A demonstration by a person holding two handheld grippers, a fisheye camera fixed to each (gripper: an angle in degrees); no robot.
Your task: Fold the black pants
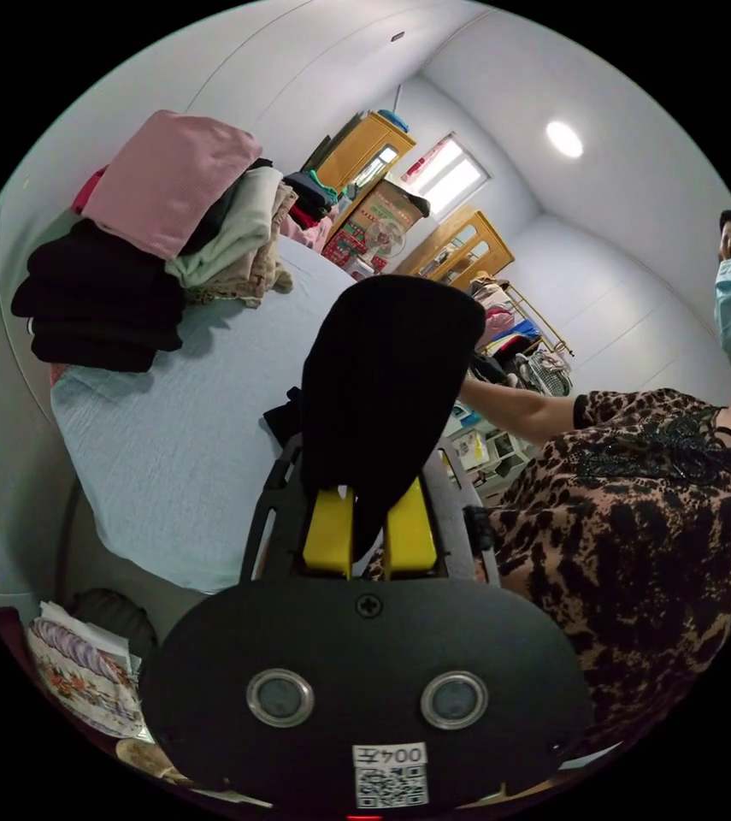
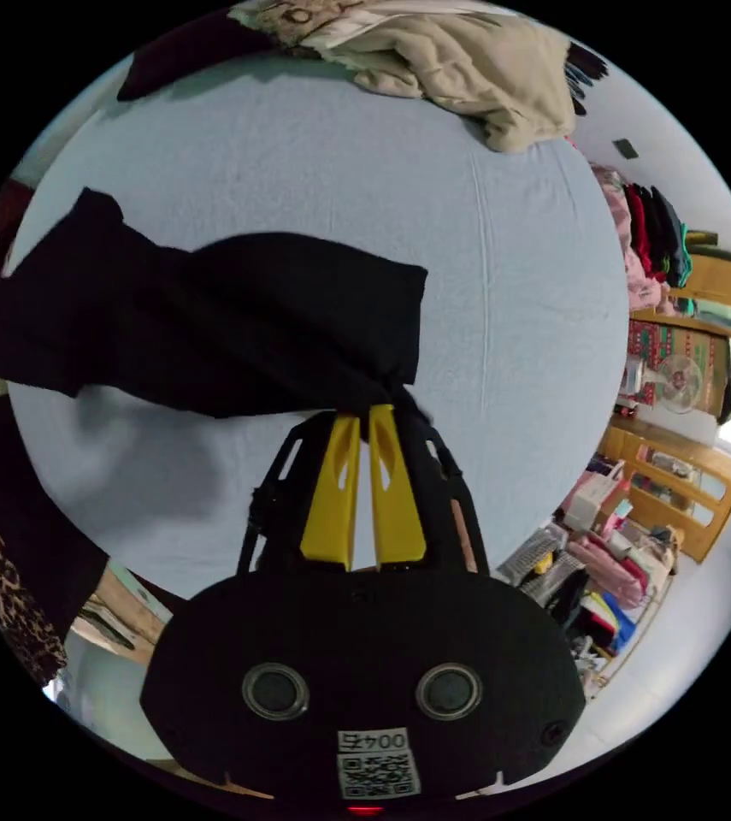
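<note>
The black pants (image 1: pixel 386 376) hang lifted above the pale blue bed (image 1: pixel 185 428). My left gripper (image 1: pixel 371 500) is shut on one bunched end of them, the fabric draping over its yellow jaws. In the right gripper view the black pants (image 2: pixel 211 321) stretch out to the left over the bed (image 2: pixel 502 239), and my right gripper (image 2: pixel 367 416) is shut on their gathered corner. The cloth between the two grippers is held off the sheet and casts a shadow on it.
A pile of folded clothes (image 1: pixel 151 231) in pink, black and beige sits at the bed's far end, the beige pile (image 2: pixel 459 60) among them. A person in a leopard-print top (image 1: pixel 639 530) stands beside the bed. Wooden cabinets (image 1: pixel 459 248), a fan and cluttered shelves (image 2: pixel 604 547) line the room.
</note>
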